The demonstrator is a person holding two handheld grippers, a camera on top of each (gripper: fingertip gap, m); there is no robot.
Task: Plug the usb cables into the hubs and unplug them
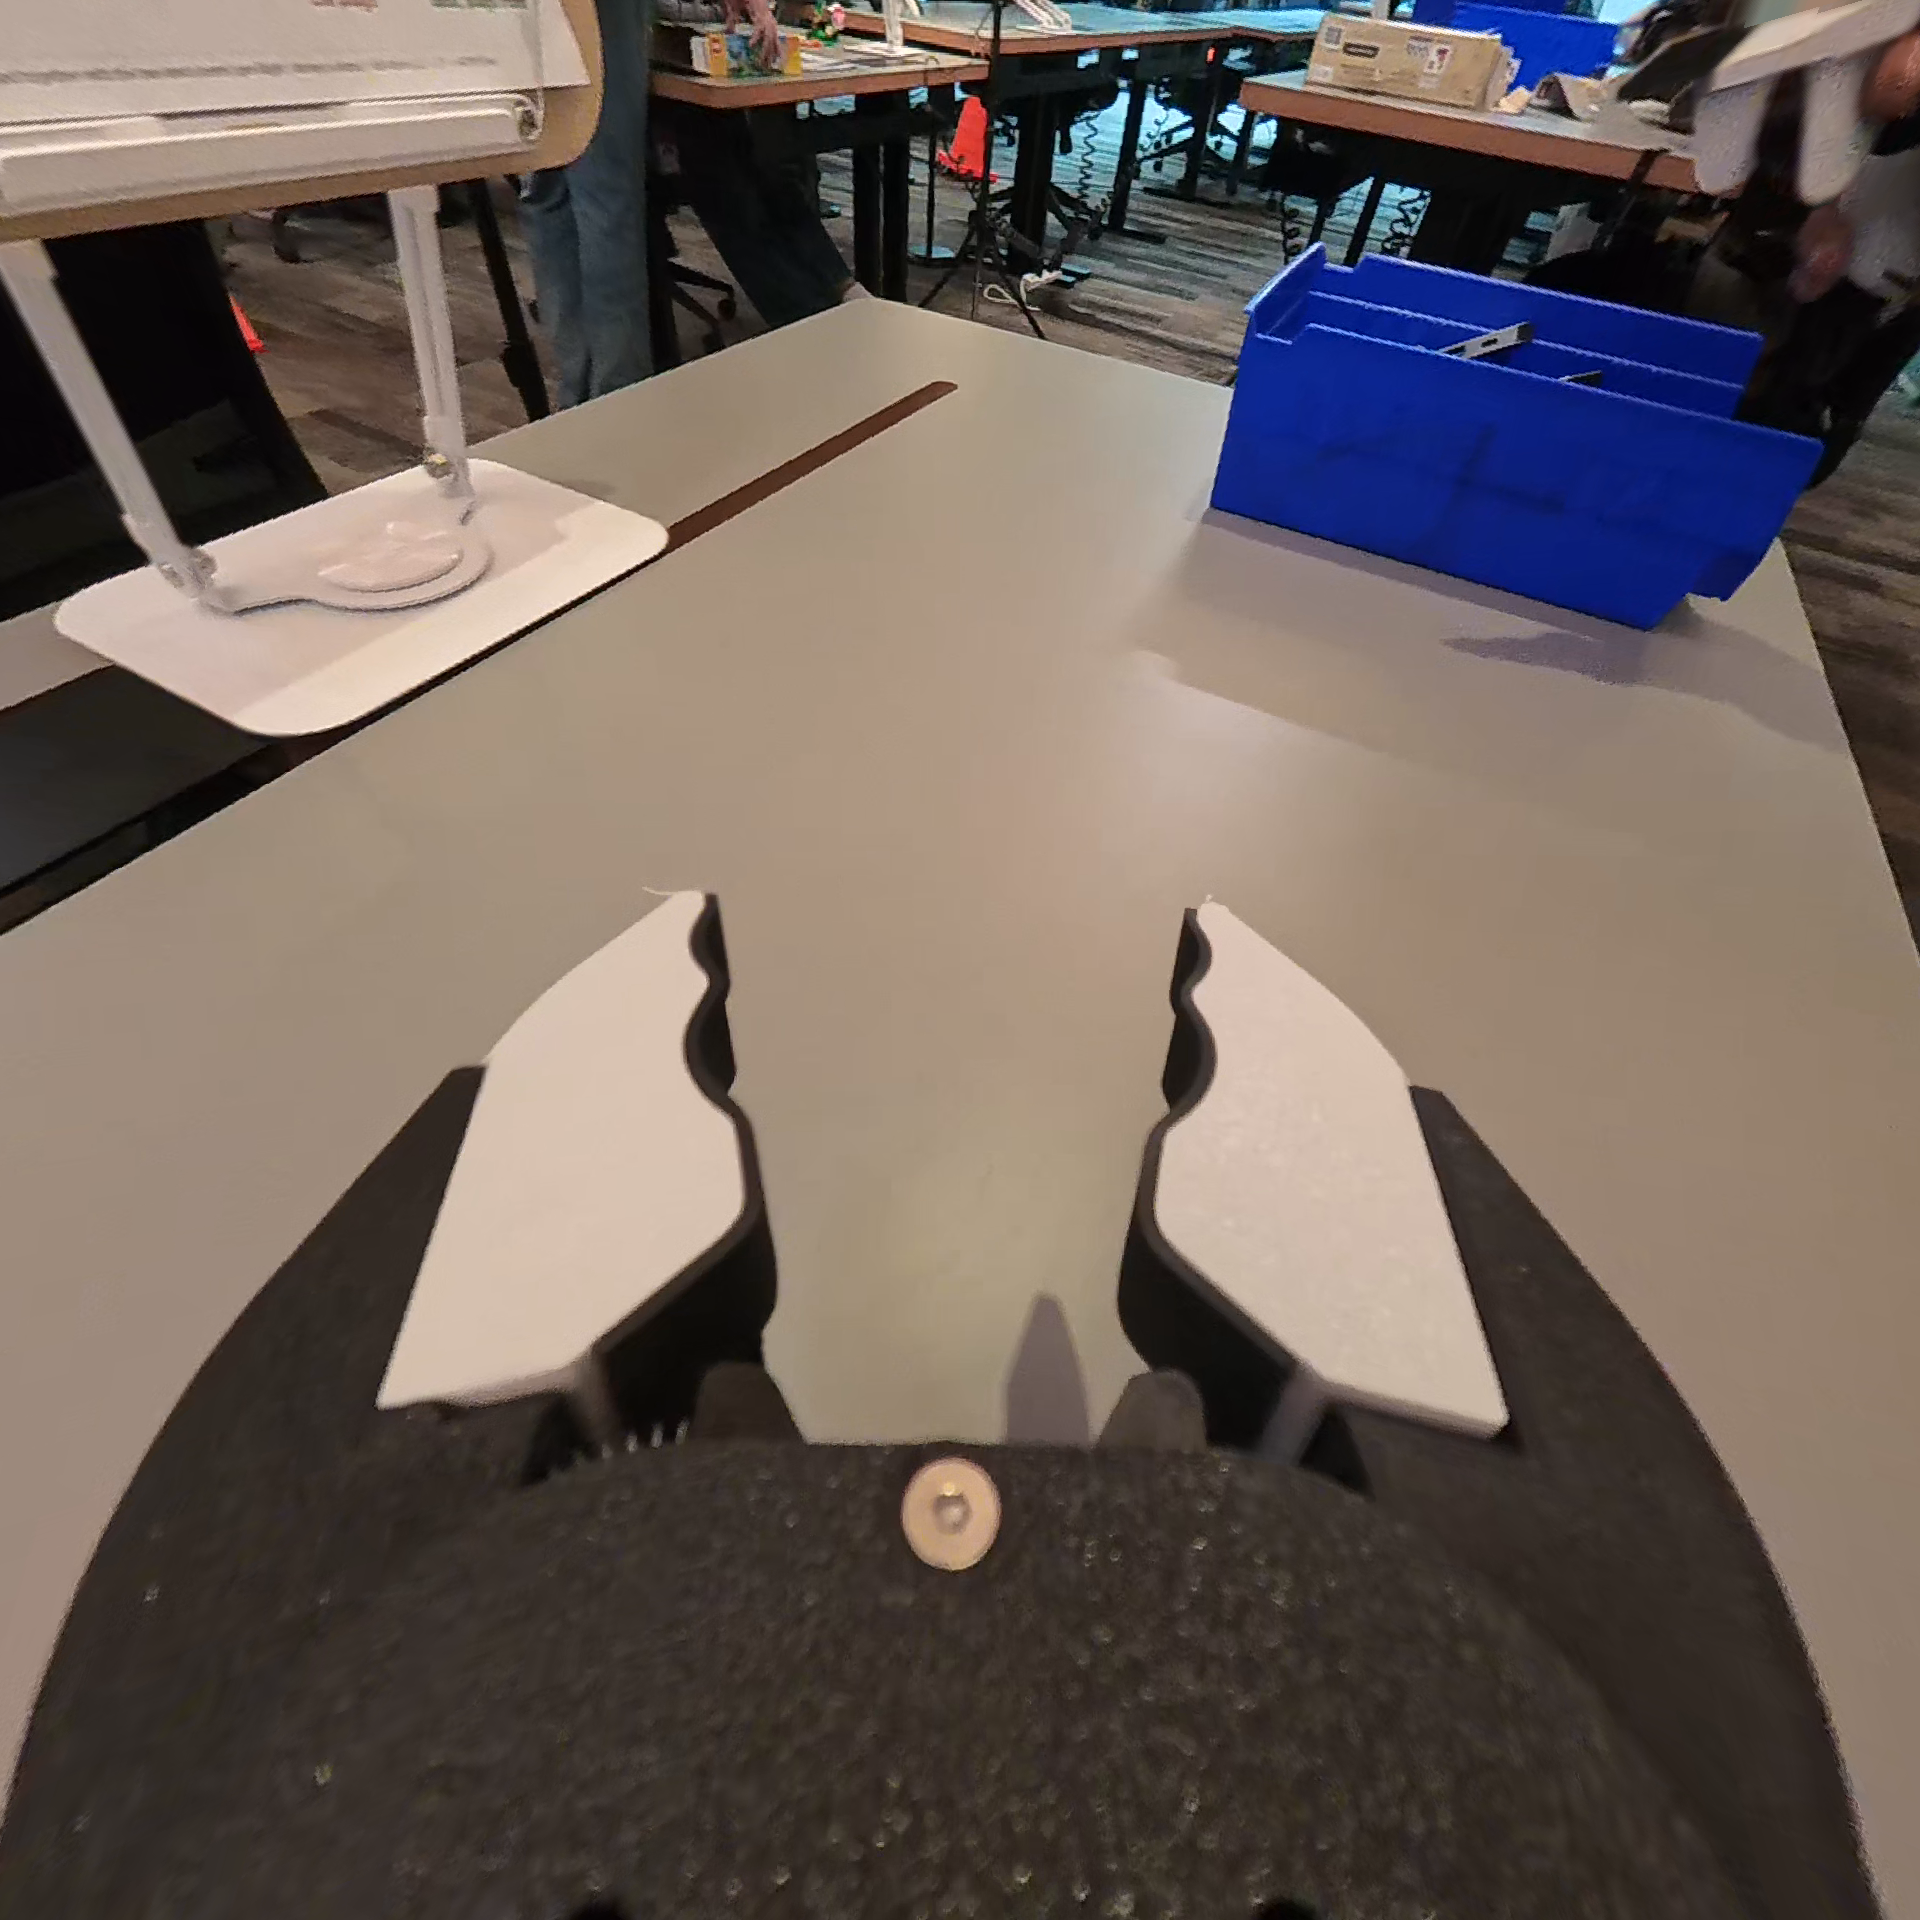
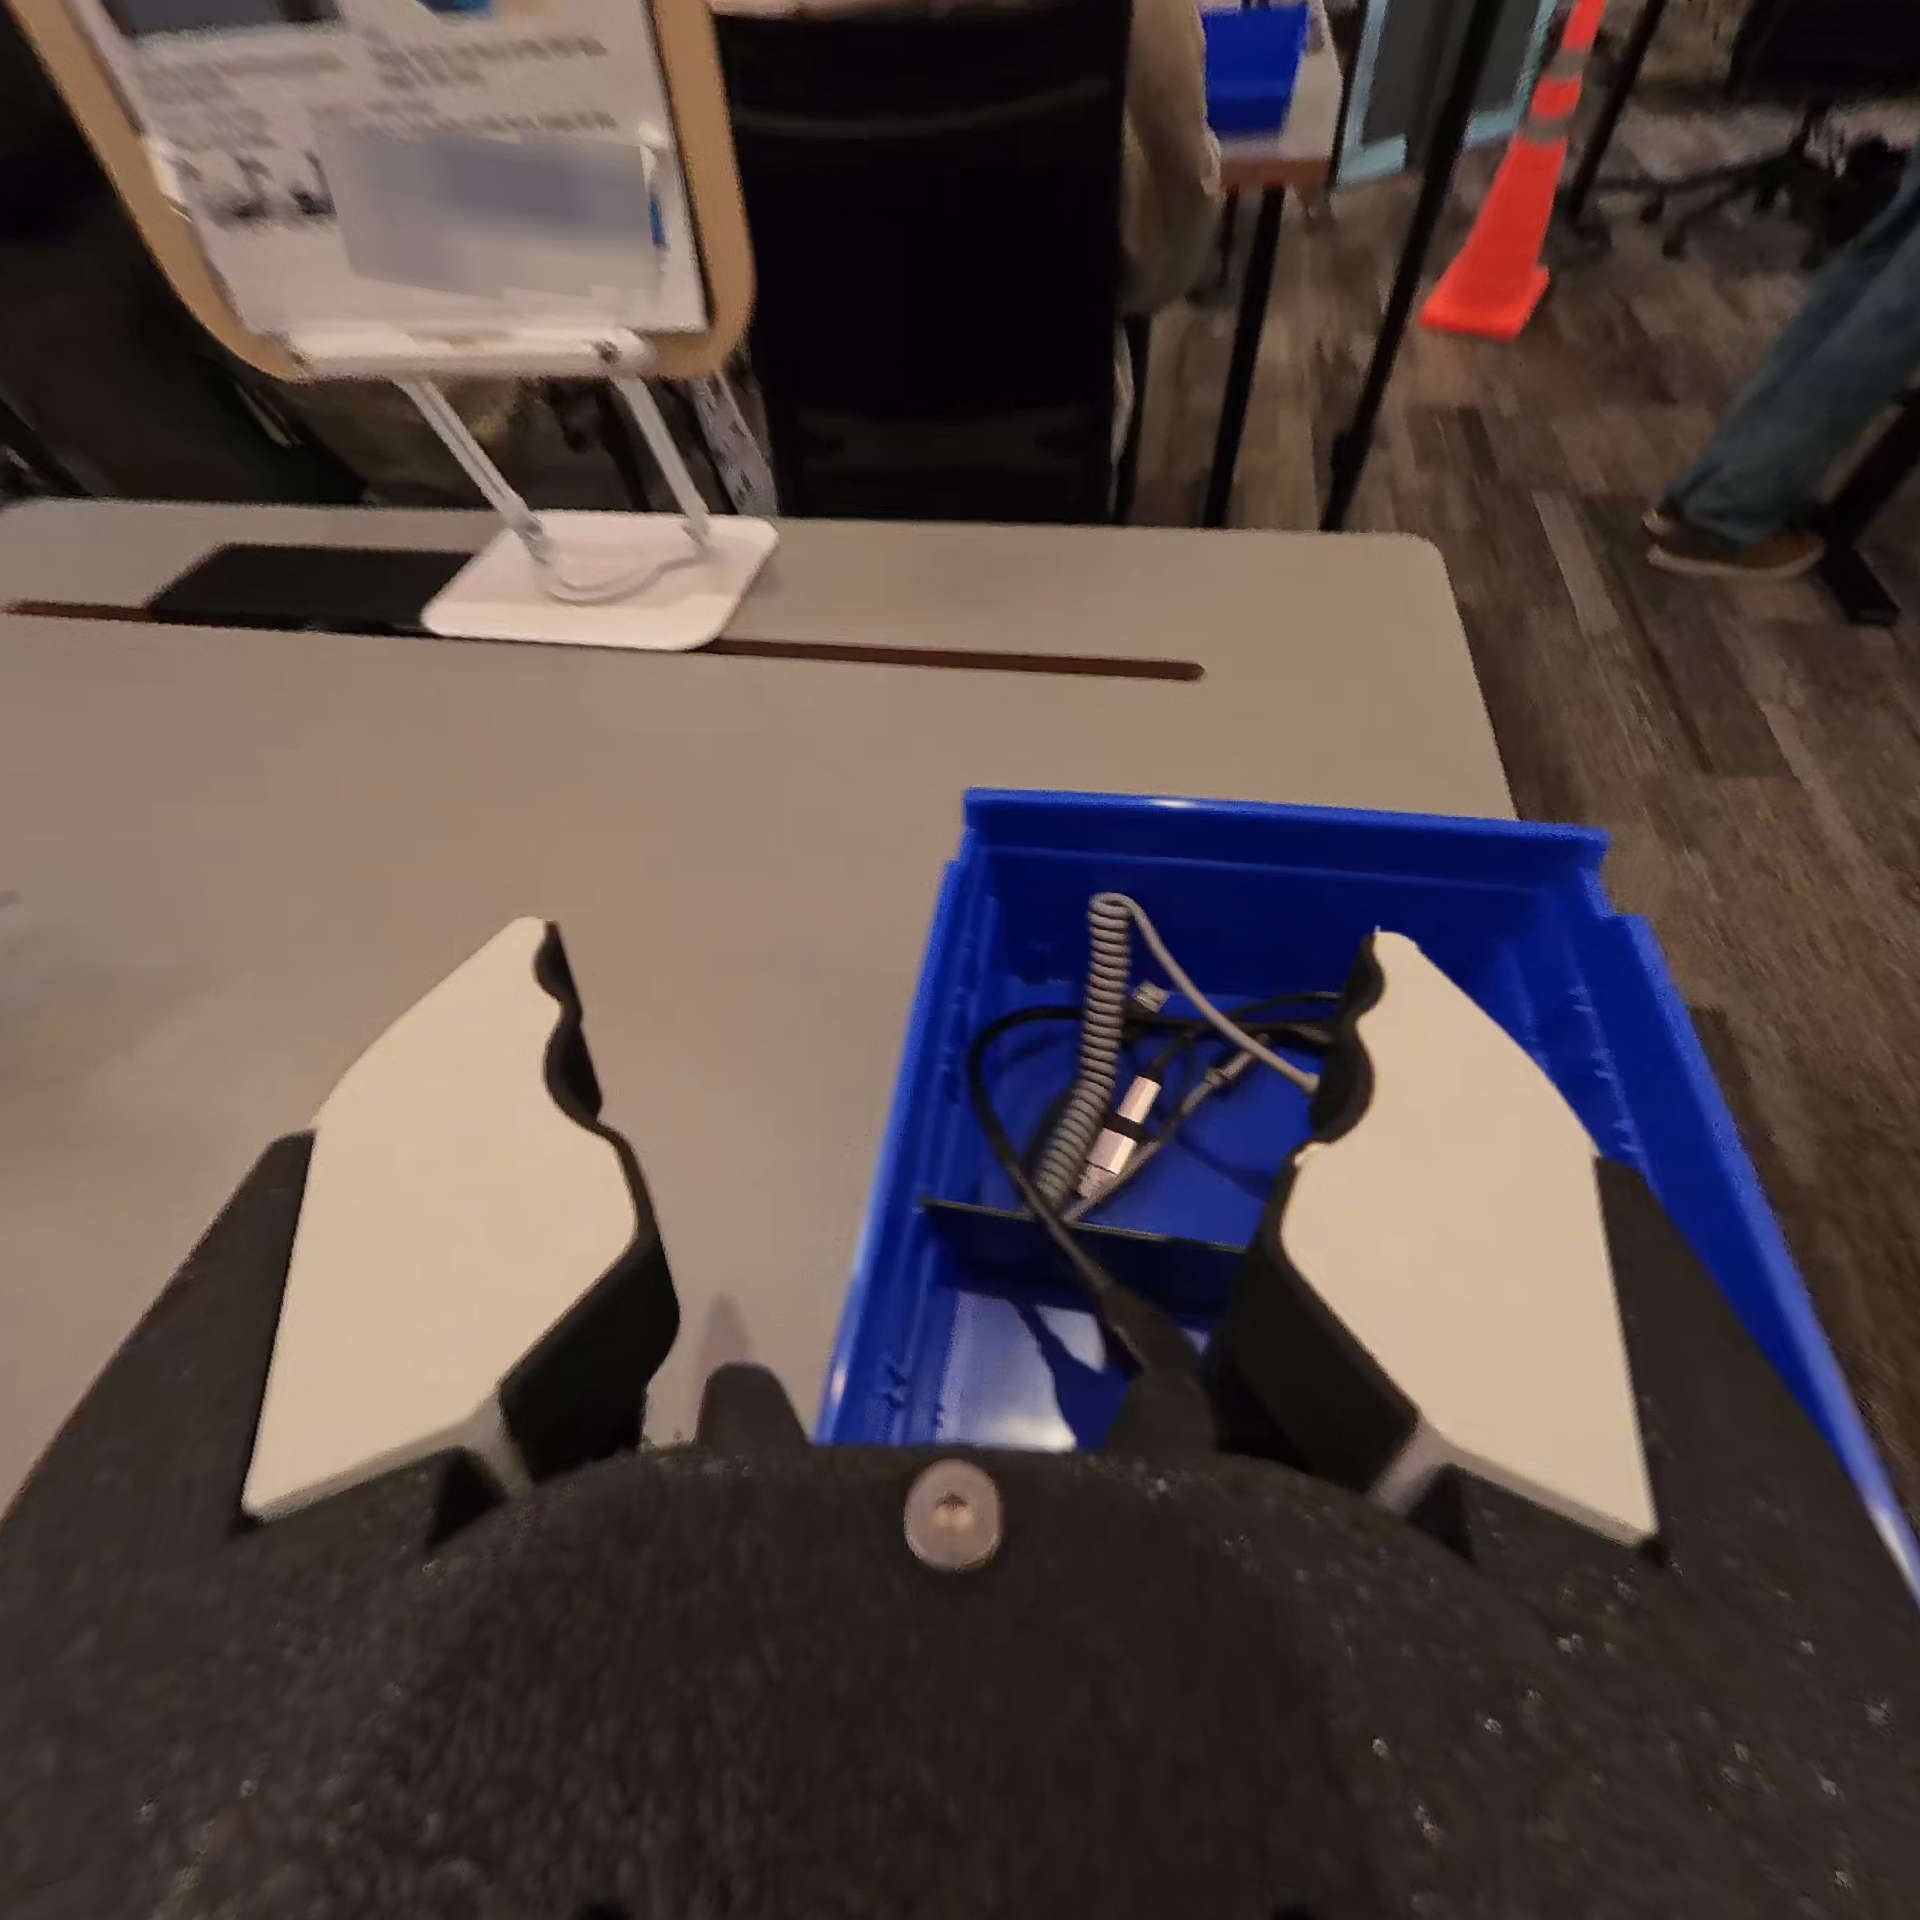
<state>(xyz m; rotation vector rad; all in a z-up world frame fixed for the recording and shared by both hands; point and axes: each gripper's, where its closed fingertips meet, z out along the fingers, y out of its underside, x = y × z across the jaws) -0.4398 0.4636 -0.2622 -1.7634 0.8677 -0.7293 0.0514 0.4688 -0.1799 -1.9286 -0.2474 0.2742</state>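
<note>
A blue divided bin point(image 2: 1226, 831) stands at the right of the grey table point(image 2: 520, 810). Its far compartment holds a grey coiled cable point(image 2: 1101, 997), a thin black cable point(image 2: 997, 1122) and a silver plug point(image 2: 1127, 1117), all tangled. My right gripper point(image 2: 961, 940) is open and empty, held above the bin's left wall, one finger over the table and one over the bin. My left gripper point(image 1: 951, 904) is open and empty over bare table; the bin point(image 1: 1496, 488) lies far to its right, with the right gripper point(image 1: 1766, 135) above it. No hub shows.
A white stand point(image 1: 364, 592) with an instruction board point(image 2: 416, 177) sits at the table's far side, beside a dark slot point(image 2: 935, 657). Beyond are other tables, an orange cone point(image 2: 1507, 208), a person's legs point(image 2: 1787, 416) and a cardboard box point(image 1: 1403, 57).
</note>
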